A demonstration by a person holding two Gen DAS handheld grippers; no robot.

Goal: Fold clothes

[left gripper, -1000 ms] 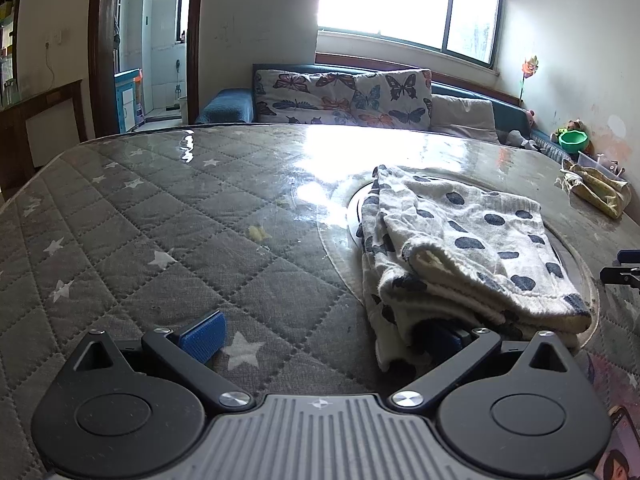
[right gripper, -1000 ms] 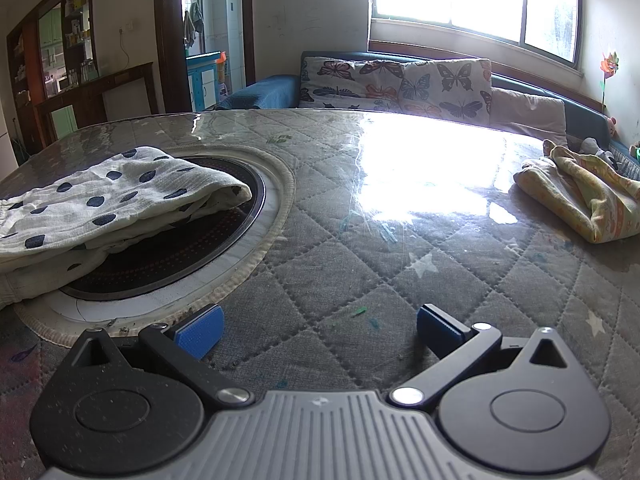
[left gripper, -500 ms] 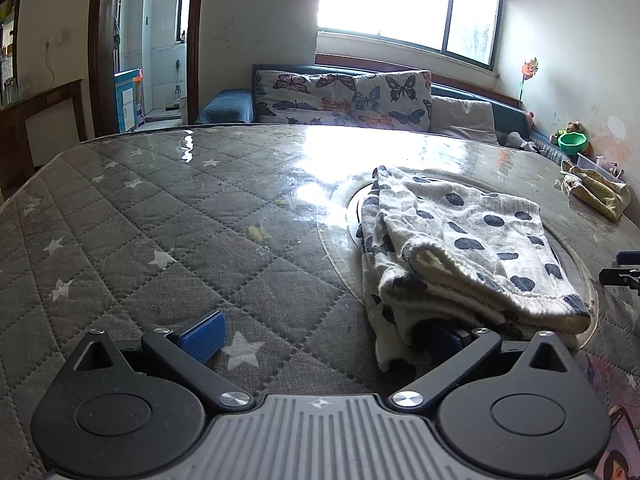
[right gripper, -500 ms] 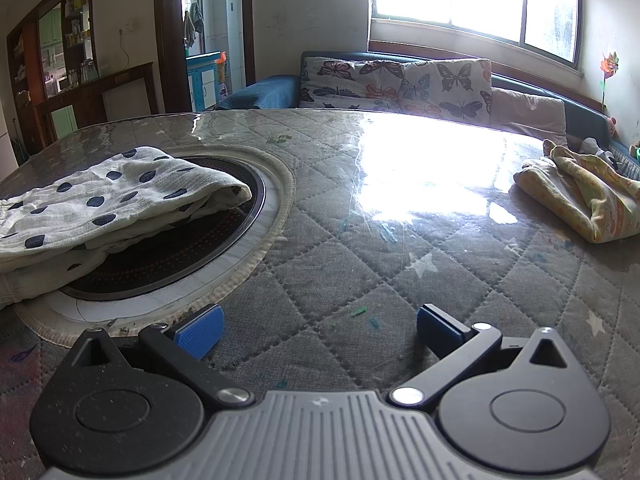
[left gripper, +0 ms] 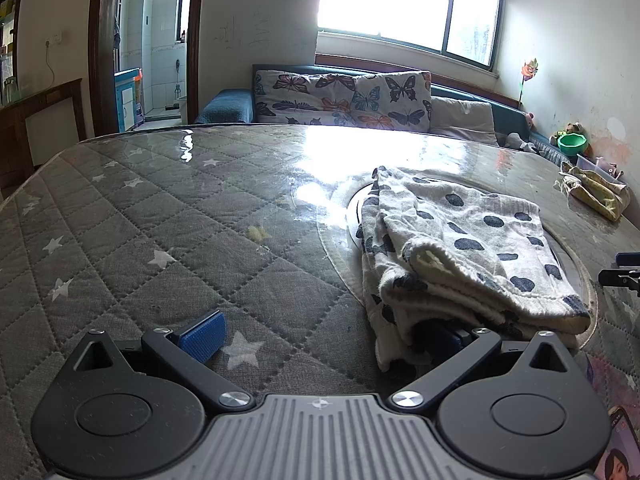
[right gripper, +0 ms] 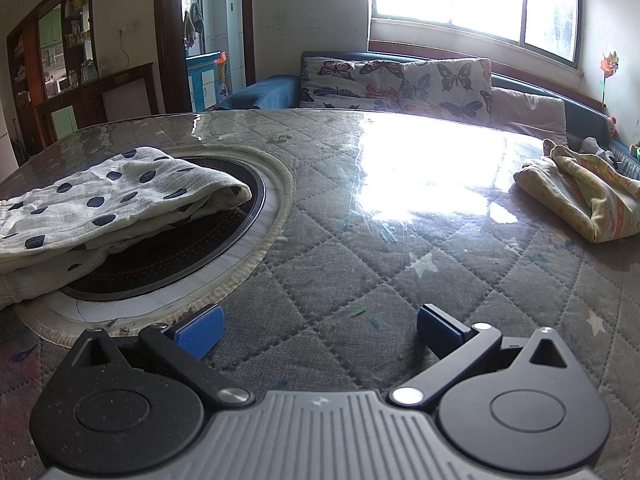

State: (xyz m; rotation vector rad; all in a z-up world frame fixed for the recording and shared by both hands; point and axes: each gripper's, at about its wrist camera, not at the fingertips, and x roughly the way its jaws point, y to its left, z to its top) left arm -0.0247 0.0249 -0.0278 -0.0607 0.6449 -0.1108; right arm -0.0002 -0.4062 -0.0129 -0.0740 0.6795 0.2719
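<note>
A folded white garment with dark polka dots (left gripper: 464,256) lies over a round black inset in the table; it also shows at the left of the right wrist view (right gripper: 104,208). My left gripper (left gripper: 320,336) is open low over the table; its right finger is tucked under the garment's near corner, its left finger (left gripper: 202,336) is bare. My right gripper (right gripper: 320,330) is open and empty over the quilted tabletop, to the right of the garment. A yellow patterned garment (right gripper: 580,196) lies bunched at the far right.
The table (left gripper: 160,240) has a grey quilted star cover under a glossy sheet. The round black inset (right gripper: 172,248) has a pale rim. A sofa with butterfly cushions (left gripper: 344,96) stands behind the table. A phone (left gripper: 616,452) lies at the near right corner.
</note>
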